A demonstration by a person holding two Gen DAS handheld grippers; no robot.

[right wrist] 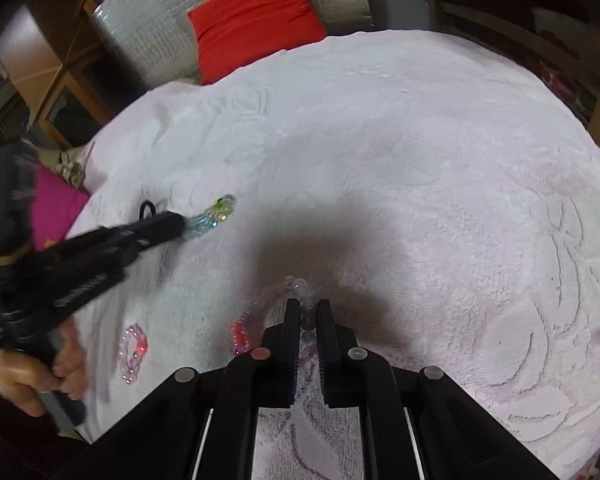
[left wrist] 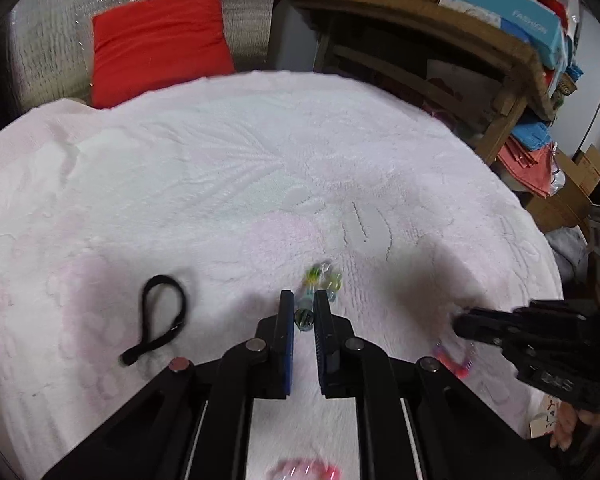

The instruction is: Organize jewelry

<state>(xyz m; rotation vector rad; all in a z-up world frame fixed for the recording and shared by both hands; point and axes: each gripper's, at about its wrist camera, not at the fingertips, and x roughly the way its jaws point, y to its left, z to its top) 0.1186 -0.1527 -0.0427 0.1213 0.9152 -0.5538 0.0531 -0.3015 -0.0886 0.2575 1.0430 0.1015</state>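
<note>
My left gripper [left wrist: 304,304] is shut on a green, yellow and blue bead bracelet [left wrist: 320,280] over the white towel [left wrist: 220,168]; it also shows in the right wrist view [right wrist: 216,216]. My right gripper [right wrist: 308,312] is shut on a clear and pale pink bead bracelet [right wrist: 296,286] lying on the towel [right wrist: 420,160]. A pink bead bracelet [right wrist: 134,350] and a red and purple one [right wrist: 240,334] lie to its left. A black hair tie [left wrist: 160,316] lies left of my left gripper.
A red cushion [left wrist: 160,40] leans on a silver padded panel [left wrist: 52,52] at the back. A wooden shelf [left wrist: 440,32] with boxes and a basket stands at the right. A magenta cloth [right wrist: 56,204] lies off the towel's left edge.
</note>
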